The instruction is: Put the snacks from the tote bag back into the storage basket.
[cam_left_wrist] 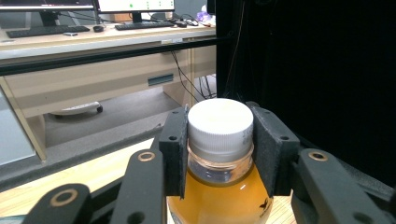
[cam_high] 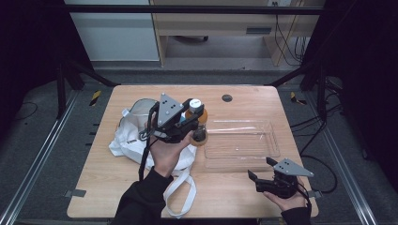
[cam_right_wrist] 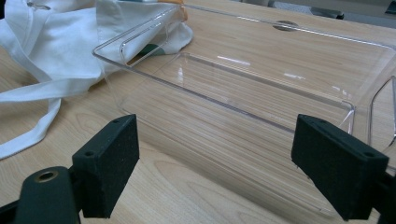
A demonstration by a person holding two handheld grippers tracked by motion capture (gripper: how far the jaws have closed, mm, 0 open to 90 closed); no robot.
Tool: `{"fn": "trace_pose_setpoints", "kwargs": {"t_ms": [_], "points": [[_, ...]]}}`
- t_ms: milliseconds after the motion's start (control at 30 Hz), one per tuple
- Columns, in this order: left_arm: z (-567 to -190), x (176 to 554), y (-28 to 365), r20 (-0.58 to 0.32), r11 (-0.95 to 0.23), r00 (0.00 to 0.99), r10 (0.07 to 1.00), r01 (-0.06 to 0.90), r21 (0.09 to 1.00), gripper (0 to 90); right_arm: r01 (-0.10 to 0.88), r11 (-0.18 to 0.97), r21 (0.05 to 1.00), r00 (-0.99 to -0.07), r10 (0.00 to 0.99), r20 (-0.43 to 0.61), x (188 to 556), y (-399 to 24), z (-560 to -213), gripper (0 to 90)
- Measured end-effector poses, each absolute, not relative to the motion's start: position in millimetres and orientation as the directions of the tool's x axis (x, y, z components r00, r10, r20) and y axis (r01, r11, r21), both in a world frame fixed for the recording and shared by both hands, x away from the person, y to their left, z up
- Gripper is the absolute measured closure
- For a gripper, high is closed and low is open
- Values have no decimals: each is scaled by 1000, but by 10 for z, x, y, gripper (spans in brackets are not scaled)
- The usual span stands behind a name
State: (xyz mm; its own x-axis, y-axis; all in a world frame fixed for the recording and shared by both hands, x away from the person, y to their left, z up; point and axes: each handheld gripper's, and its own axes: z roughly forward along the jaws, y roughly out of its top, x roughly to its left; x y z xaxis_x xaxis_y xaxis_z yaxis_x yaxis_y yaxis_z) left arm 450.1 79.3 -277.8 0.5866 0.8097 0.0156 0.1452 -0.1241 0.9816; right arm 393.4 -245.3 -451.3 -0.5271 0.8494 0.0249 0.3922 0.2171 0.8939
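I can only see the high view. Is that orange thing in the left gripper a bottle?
Observer: Yes, a bottle of orange drink; the left gripper pinches it at the white cap.
Operator: Is the other gripper holding something?
Observer: No, the right gripper is open, its pads wide apart above the table.
Operator: What's in front of it?
Observer: A see-through tray, with nothing in it.

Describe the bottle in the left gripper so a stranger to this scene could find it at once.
On the light wooden table, look between the white cloth bag and the clear plastic tray. There the left gripper clamps a small clear bottle of orange liquid at its neck. Its white ribbed screw cap and amber contents set it apart.
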Motion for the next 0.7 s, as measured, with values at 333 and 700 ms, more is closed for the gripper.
{"fn": "trace_pose_setpoints", "kwargs": {"t_ms": [333,700], "points": [[-2830,4541,612,16,-135,609,793,151,979,591,391,213,895,-531,847,30,3929,-2458,-4514,155],[-2915,4557,444,21,-149,633,774,149,978,591,389,213,896,-532,846,30,3920,-2470,-4518,153]]}}
